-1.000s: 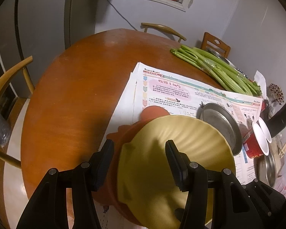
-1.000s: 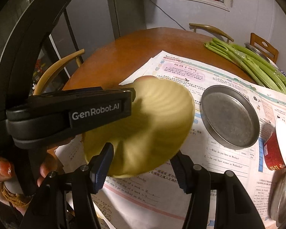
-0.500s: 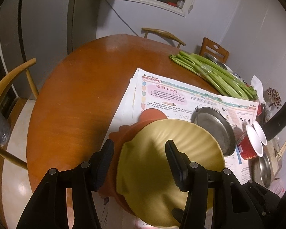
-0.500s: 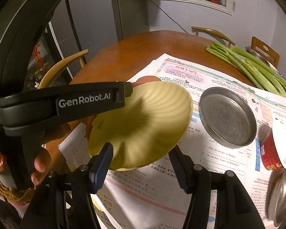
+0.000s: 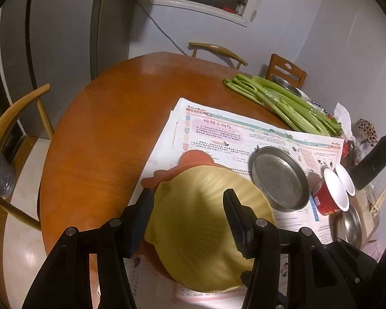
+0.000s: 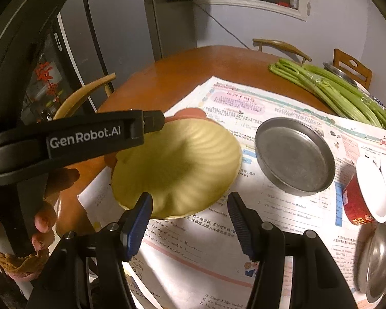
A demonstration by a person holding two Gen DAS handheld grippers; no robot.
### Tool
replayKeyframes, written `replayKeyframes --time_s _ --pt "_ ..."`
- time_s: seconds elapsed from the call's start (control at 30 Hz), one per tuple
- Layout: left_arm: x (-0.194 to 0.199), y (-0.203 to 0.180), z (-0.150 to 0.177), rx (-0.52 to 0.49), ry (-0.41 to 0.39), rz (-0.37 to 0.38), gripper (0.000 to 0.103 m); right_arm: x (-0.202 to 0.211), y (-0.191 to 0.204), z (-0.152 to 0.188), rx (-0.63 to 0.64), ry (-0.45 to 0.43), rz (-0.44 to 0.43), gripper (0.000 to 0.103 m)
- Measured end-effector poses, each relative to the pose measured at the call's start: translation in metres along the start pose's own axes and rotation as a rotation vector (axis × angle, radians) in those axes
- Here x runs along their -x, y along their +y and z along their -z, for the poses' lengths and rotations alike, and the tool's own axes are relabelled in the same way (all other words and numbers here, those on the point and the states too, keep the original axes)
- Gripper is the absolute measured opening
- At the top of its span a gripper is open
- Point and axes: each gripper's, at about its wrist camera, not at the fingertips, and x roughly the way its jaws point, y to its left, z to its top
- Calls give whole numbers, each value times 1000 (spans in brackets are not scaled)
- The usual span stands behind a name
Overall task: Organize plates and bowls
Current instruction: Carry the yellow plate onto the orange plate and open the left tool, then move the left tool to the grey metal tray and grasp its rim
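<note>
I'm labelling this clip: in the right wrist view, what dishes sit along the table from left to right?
yellow plate → round metal pan → red cup → steel bowl at the right edge.

White lettering reading "GenRobot.AI" runs along the black body of the left gripper (image 6: 153, 123), at about nine o'clock in the right wrist view. The newspaper (image 6: 283, 229) under the dishes carries printed English lines toward six o'clock; "go to school" and "Wednesday" can just be made out, the rest being too small. Its pink heading block at twelve o'clock holds Chinese characters too blurred to read. The red cup (image 6: 357, 203) at three o'clock bears illegible markings.
</note>
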Motion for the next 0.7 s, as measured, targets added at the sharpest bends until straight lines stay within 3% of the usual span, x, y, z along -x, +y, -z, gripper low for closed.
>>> replayKeyframes --time_s 0.7 --pt "22 -72 -14 -124 -45 47 59 68 -64 3 -140 -168 74 60"
